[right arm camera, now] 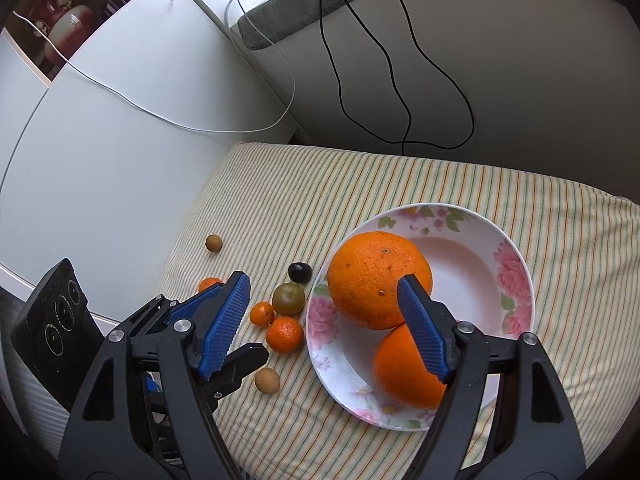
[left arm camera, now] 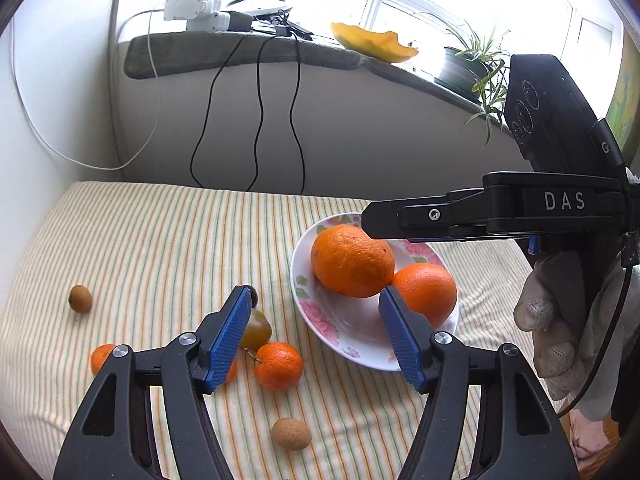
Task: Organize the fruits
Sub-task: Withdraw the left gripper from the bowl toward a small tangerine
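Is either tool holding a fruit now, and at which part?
Nothing is held. The left tool and the right tool are both open, with empty space between their fingers.

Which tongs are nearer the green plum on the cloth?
Left. The left tongs hover open beside the green plum; the right tongs hang open over the plate.

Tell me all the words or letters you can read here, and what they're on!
"DAS": white letters on the side of the right gripper, seen from the left wrist camera.
A small white logo mark on the black camera block above it: too small to read.
Nothing else carries readable text.
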A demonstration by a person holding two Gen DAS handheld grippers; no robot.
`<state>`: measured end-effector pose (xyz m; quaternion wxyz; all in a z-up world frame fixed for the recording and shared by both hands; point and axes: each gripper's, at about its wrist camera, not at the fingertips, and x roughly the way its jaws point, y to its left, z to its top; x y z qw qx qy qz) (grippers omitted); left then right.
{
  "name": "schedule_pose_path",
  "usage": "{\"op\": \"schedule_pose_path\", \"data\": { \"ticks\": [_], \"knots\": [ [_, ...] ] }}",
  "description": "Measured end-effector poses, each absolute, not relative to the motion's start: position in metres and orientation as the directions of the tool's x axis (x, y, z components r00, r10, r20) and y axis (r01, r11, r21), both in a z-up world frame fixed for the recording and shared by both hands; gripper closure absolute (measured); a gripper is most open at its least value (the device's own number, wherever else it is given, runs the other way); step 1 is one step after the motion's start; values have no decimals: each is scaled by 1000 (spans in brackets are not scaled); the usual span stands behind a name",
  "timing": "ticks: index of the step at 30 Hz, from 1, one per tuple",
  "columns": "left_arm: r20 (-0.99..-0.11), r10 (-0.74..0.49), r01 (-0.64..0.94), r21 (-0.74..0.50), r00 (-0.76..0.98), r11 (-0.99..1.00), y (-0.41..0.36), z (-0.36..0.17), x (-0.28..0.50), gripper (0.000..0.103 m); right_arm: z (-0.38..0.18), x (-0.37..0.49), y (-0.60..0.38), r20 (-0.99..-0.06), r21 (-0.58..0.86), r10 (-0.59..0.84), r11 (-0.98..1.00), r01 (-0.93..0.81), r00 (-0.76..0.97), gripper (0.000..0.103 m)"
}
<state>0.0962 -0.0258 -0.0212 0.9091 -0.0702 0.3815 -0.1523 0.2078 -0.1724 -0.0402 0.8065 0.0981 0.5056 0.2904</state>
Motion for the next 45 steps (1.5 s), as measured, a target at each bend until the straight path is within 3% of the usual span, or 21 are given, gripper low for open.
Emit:
{"op": "schedule_pose_path", "data": {
  "ticks": [8, 18, 25, 27, 29, 35, 38, 45],
  "knots": [
    [-682, -269, 148, -231, 680, 962, 16, -30, 74, 37, -34, 192, -151, -734, 405, 567, 808, -429, 375, 14],
    [-689, -157, 49, -174, 707, 983, 65, -44, 40, 37, -36, 175, -111, -750, 289, 546, 779, -557, 374, 14],
    [-709, -151, 2, -207, 689, 978, 91, -63, 30, 37, -50, 163, -86, -763, 242, 542, 745, -622, 352, 14],
    [-708, -154, -10, -221, 690, 975, 97, -65, 30, 40, -55, 159, -76, -774, 206, 529, 730, -651, 348, 19],
    [-706, -162, -15, -238, 690, 971, 102, -68, 31, 50, -60, 153, -66, -788, 165, 513, 708, -686, 340, 29],
    [-710, -187, -19, -271, 679, 962, 111, -77, 40, 57, -82, 134, -35, -841, 6, 429, 617, -787, 330, 54],
    [-714, -194, -18, -278, 673, 960, 112, -80, 45, 57, -94, 133, -24, -865, -20, 398, 580, -814, 305, 61],
    [-718, -207, -8, -285, 665, 959, 112, -81, 57, 57, -111, 143, -11, -897, -28, 357, 539, -842, 259, 64]
  ]
}}
